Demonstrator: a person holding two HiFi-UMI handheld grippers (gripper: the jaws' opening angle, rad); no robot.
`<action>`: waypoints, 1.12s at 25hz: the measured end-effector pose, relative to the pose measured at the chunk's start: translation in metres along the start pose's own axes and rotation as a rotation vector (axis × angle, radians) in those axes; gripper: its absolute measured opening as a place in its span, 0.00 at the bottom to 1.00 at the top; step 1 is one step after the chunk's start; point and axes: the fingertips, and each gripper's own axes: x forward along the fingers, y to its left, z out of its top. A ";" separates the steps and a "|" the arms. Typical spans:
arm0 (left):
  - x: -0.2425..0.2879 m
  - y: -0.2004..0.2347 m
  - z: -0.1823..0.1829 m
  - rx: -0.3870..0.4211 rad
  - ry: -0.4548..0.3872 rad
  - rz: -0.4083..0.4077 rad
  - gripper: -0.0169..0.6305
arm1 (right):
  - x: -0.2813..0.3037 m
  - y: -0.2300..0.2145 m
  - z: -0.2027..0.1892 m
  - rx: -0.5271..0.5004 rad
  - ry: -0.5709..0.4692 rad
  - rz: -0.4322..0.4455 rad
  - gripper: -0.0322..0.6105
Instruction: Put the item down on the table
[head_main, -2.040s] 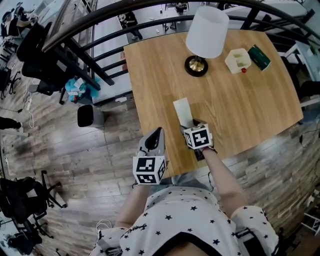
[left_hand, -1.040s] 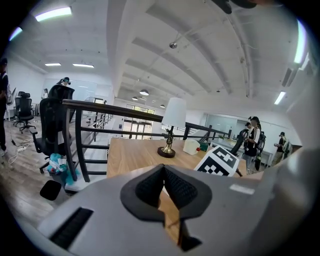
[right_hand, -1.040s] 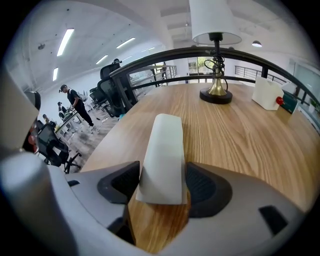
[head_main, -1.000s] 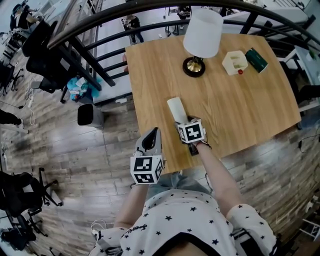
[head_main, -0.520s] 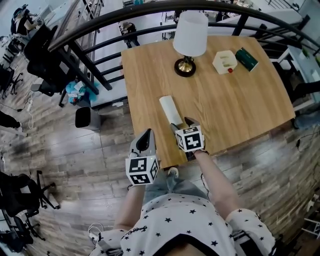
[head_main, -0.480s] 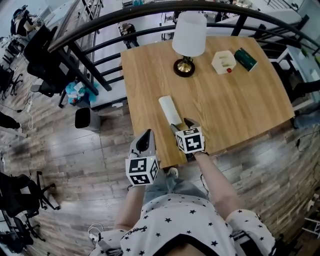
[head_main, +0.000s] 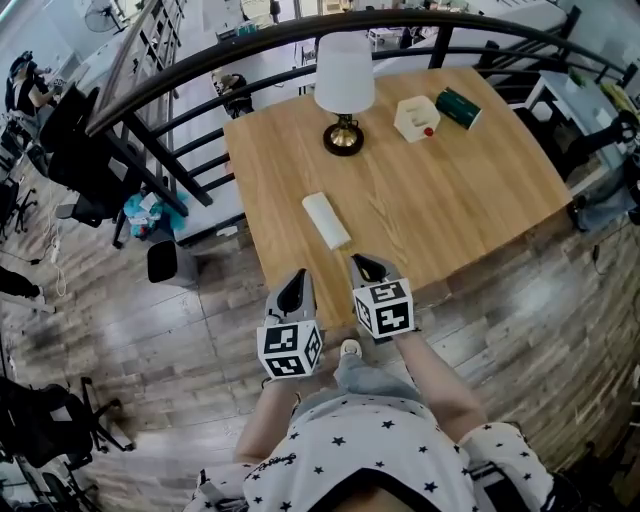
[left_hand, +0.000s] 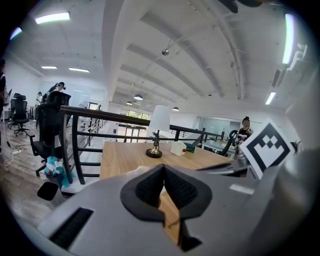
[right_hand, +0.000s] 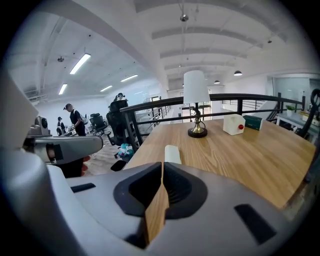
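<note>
The task looks finished, as far as one can judge. The white item (head_main: 327, 220), a flat oblong piece, lies on the table (head_main: 480, 190) in its left half, and nothing touches it. From the right gripper (head_main: 368, 268) it is at about 11 o'clock, near but clearly apart.

In the right gripper view the jaws are closed together with nothing between them; only the wood of the table shows in the thin slit. The left gripper (head_main: 294, 288) is off the near edge of the table, above the floor. Its jaws also meet, and it holds nothing. So I judge that nothing is left to do with the item, except perhaps to take the grippers away.

The count is this:
- one white item;
- one lamp (head_main: 343, 80), at 12 o'clock from the item;
- one white box (head_main: 416, 117) with a red dot, at about 1 o'clock from the item;
- one green box (head_main: 458, 107) just beside the white box;
- two grippers;
- one table.
</note>
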 end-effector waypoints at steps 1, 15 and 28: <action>-0.005 -0.003 0.000 0.006 0.000 -0.013 0.04 | -0.008 0.004 0.000 0.007 -0.014 -0.010 0.05; -0.109 -0.051 -0.026 0.070 -0.006 -0.120 0.04 | -0.130 0.067 -0.034 0.059 -0.155 -0.059 0.04; -0.206 -0.082 -0.054 0.073 -0.025 -0.142 0.04 | -0.219 0.126 -0.078 0.052 -0.210 -0.056 0.04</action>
